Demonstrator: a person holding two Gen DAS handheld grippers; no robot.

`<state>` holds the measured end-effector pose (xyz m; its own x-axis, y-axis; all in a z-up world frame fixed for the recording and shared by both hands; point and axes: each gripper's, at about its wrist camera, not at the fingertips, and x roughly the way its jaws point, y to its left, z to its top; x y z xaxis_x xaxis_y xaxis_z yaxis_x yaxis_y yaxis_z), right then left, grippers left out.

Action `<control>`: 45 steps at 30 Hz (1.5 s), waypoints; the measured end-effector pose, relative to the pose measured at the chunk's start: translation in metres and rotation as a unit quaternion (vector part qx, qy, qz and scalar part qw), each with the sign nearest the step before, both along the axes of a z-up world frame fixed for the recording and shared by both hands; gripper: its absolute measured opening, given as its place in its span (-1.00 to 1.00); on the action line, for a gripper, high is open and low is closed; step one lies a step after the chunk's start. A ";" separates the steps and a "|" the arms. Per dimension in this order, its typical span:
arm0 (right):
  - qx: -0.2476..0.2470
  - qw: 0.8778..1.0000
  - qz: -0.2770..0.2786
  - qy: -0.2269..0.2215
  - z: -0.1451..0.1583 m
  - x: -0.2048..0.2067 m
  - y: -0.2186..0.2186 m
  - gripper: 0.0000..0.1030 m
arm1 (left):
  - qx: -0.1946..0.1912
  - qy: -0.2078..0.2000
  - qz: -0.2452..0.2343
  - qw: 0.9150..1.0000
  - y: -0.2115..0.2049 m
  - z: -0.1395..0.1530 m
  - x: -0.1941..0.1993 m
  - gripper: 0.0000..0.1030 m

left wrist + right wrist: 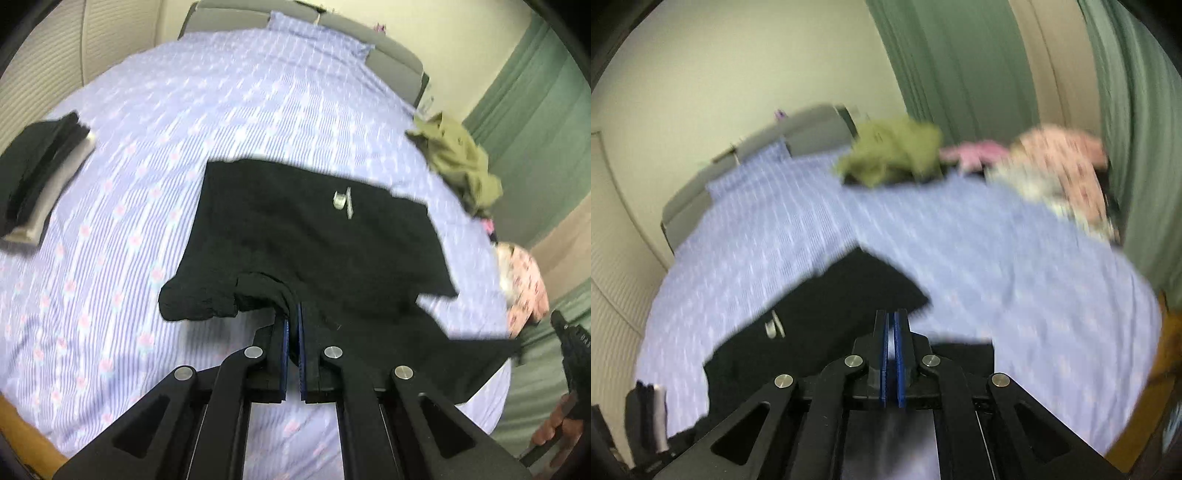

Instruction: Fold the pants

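Note:
Black pants (pixel 314 240) lie spread on the striped lilac bedsheet (pixel 184 122), with a white tag near the waist. My left gripper (pixel 293 314) is shut on a bunched edge of the pants, lifting it a little. In the left wrist view my right gripper (pixel 570 339) shows at the far right, held by a hand, with a corner of the pants stretched toward it. In the blurred right wrist view my right gripper (pixel 894 321) has its jaws closed at the edge of the black pants (pixel 827 314); fabric between the pads cannot be made out.
A stack of folded dark clothes (pixel 40 170) lies at the bed's left. An olive garment (pixel 461 162) and a pink patterned garment (pixel 524 284) lie at the right edge. Green curtains (pixel 960 66) hang behind. A grey headboard (pixel 388 55) is at the far end.

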<state>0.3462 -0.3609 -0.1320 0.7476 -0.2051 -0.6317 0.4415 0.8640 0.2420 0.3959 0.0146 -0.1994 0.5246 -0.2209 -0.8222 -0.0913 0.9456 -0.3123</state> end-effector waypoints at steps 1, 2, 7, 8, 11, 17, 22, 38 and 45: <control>-0.002 1.000 0.007 -0.014 0.010 0.013 -0.002 -0.91 | -0.001 -0.010 0.001 1.000 -0.003 0.006 0.011 -0.89; -0.008 1.000 0.016 -0.025 0.019 0.029 -0.003 -0.91 | -0.004 -0.019 0.001 1.000 -0.005 0.010 0.020 -0.89; -0.021 0.999 0.030 -0.032 0.036 0.073 -0.005 -0.91 | -0.006 -0.041 -0.008 0.999 -0.019 0.023 0.067 -0.89; -0.022 0.999 0.023 -0.028 0.034 0.073 -0.006 -0.86 | -0.009 -0.039 -0.007 0.999 -0.020 0.024 0.072 -0.89; -0.025 1.000 -0.002 0.009 0.015 0.062 -0.008 0.06 | -0.001 -0.036 -0.011 0.999 -0.025 0.020 0.080 -0.89; 0.071 0.994 -0.036 0.080 -0.059 0.029 -0.022 0.10 | 0.035 -0.021 -0.034 0.999 -0.030 0.000 0.061 -0.89; 0.138 0.980 -0.087 0.115 -0.114 -0.003 -0.019 0.12 | 0.035 -0.002 -0.038 0.999 -0.027 -0.012 0.050 -0.88; 0.290 0.939 -0.108 0.153 -0.197 -0.007 -0.004 -0.63 | 0.069 -0.007 -0.069 0.995 -0.030 -0.012 0.051 -0.88; 0.234 0.963 -0.096 0.094 -0.129 0.011 -0.013 -0.89 | 0.051 0.005 -0.044 0.998 -0.016 -0.007 0.050 -0.88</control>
<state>0.3572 -0.3734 -0.2606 0.5875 0.0123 -0.8091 0.6557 0.5787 0.4849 0.4458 -0.0015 -0.2065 0.4983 -0.1813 -0.8479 -0.0093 0.9767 -0.2143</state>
